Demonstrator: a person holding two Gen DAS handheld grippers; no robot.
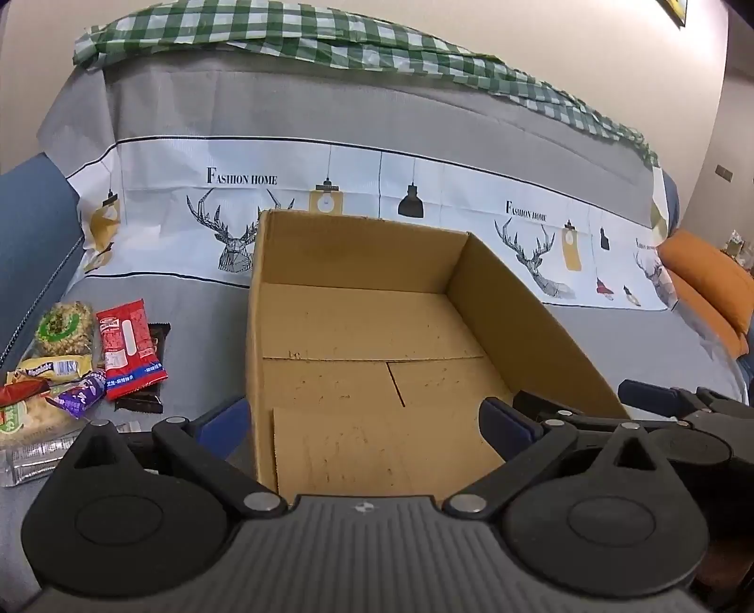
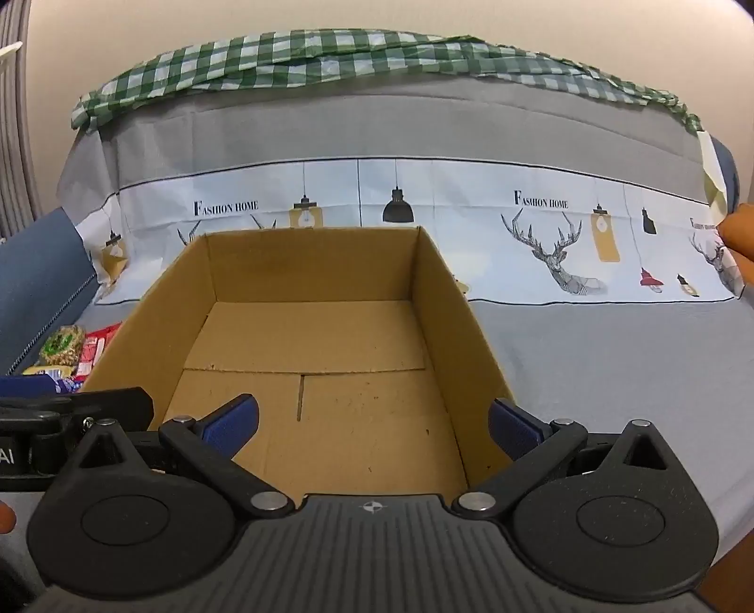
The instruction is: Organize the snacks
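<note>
Nothing has been put away yet — the cardboard box (image 1: 367, 339) in the middle is seen bare inside, the snacks (image 1: 89, 363) are piled at the lower left, and both the left gripper (image 1: 367, 424) and right gripper (image 2: 372, 424) are held with fingers spread wide, pinching nothing.

grey sofa cover (image 1: 330, 108), checked cloth (image 1: 292, 37), orange cushion (image 1: 707, 278)

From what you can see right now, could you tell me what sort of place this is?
Most likely a home living room. A sofa draped in a grey deer-print cover carries an empty cardboard box, with an orange cushion at one end and a pile of snack packets beside the box.
</note>
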